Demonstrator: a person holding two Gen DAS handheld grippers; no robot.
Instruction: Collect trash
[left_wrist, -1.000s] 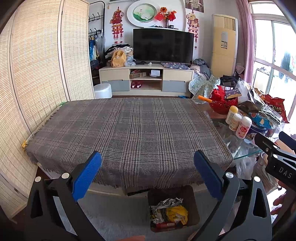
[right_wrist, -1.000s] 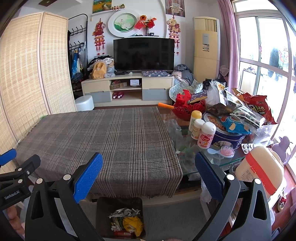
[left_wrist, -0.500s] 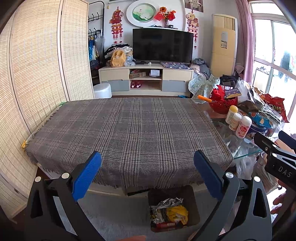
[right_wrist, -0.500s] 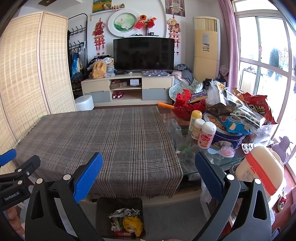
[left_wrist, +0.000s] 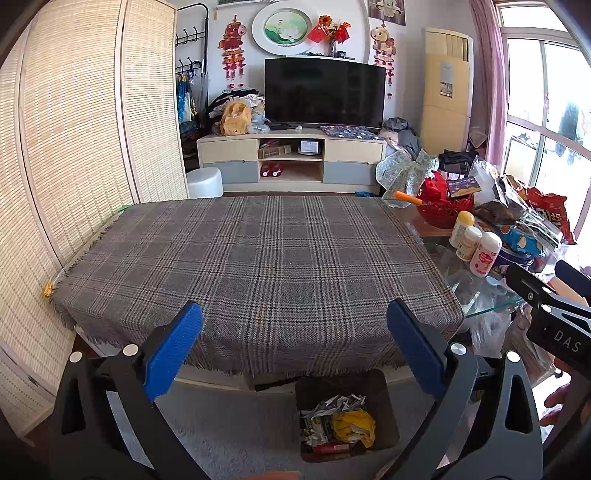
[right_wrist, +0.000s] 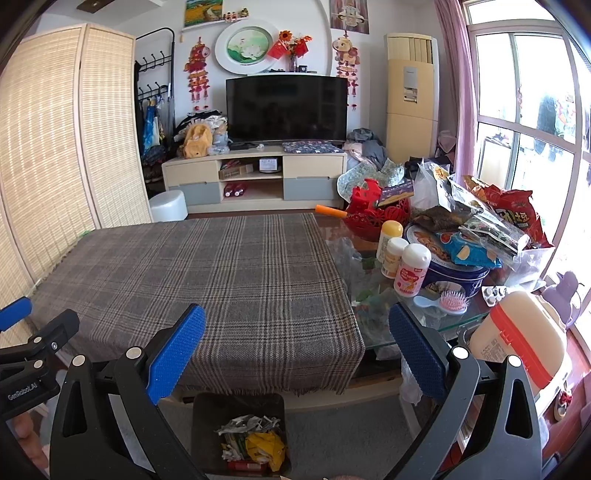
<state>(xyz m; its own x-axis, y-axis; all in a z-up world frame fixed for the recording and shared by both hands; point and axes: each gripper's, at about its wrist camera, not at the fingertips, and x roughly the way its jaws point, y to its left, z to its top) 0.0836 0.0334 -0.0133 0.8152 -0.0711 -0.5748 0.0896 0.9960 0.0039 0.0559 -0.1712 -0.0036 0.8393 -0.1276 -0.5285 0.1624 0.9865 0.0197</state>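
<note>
"DAS" shows on the right gripper (left_wrist: 554, 334); "GenRobot.AI" on the left gripper (right_wrist: 22, 391).

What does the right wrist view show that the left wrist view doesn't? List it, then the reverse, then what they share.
Only the right wrist view: a pink hairbrush on the glass tabletop, a cream jug with a red band, and the left gripper at its left edge.

Only the left wrist view: the right gripper at its right edge, and a small yellow object at the cloth's left corner.

Both: the grey plaid tablecloth, the dark bin of crumpled trash on the floor, three white bottles, the black television, and each camera's own open blue-padded fingers.
</note>
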